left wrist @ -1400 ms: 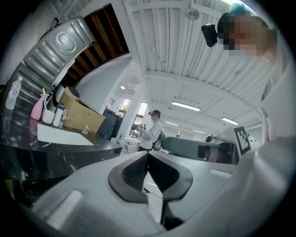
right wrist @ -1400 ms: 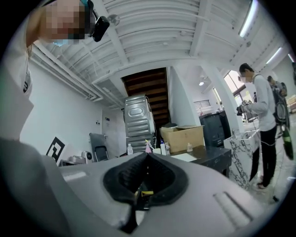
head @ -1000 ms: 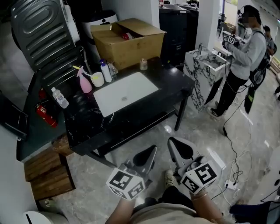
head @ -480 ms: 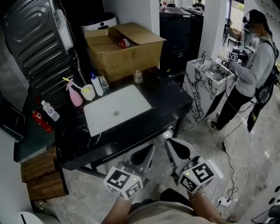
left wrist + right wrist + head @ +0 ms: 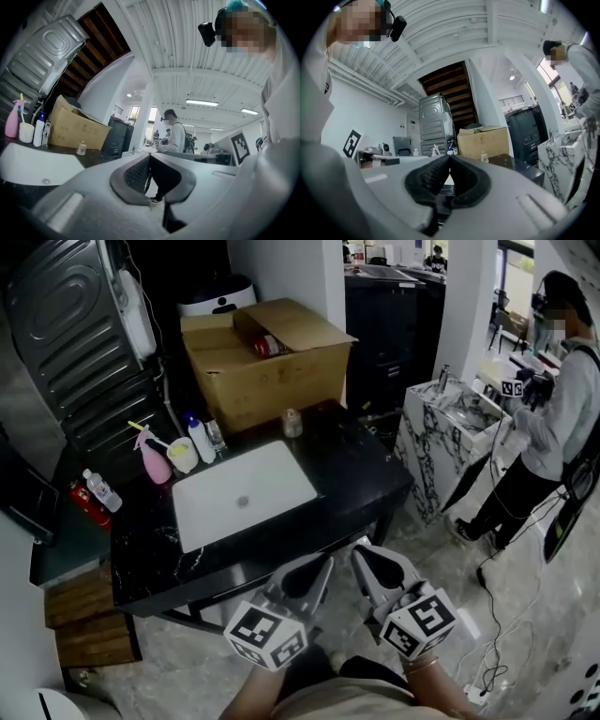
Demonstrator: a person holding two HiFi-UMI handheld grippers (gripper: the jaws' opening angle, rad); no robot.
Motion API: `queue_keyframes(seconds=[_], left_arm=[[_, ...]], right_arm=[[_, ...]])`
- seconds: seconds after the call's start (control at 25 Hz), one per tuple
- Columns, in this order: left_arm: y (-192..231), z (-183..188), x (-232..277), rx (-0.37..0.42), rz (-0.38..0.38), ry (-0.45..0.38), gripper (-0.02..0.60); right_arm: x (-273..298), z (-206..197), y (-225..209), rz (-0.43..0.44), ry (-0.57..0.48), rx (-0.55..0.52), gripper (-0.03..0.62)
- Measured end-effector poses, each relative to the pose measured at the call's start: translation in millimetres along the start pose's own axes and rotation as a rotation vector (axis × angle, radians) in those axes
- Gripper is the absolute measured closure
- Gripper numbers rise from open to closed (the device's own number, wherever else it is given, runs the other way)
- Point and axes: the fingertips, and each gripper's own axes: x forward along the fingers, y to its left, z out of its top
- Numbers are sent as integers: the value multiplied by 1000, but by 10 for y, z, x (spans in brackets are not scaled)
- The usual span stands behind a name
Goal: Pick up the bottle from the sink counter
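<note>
Black counter (image 5: 356, 474) now sits nearer and more centred than a second ago, so the person is walking up. The left gripper (image 5: 325, 562) and right gripper (image 5: 359, 552) are both closed, empty and short of the edge. Target clear bottle (image 5: 101, 491) stands at the counter's left end, well apart. Approach only, no reach yet.

We hold our grey two-jaw left gripper (image 5: 319, 568) and matching right gripper (image 5: 367, 557) side by side, level, just short of the black sink counter's (image 5: 356, 474) near edge, jaws closed, both empty.
</note>
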Motion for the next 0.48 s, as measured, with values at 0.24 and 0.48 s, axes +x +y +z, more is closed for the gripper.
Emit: queue_keyframes(seconds=[0.24, 0.48], left_arm=[[75, -144, 152, -26, 15, 23, 575], [251, -250, 325, -36, 16, 50, 575]], right_arm=[[40, -108, -171, 2, 24, 0, 591], [148, -202, -395, -20, 34, 26, 591]])
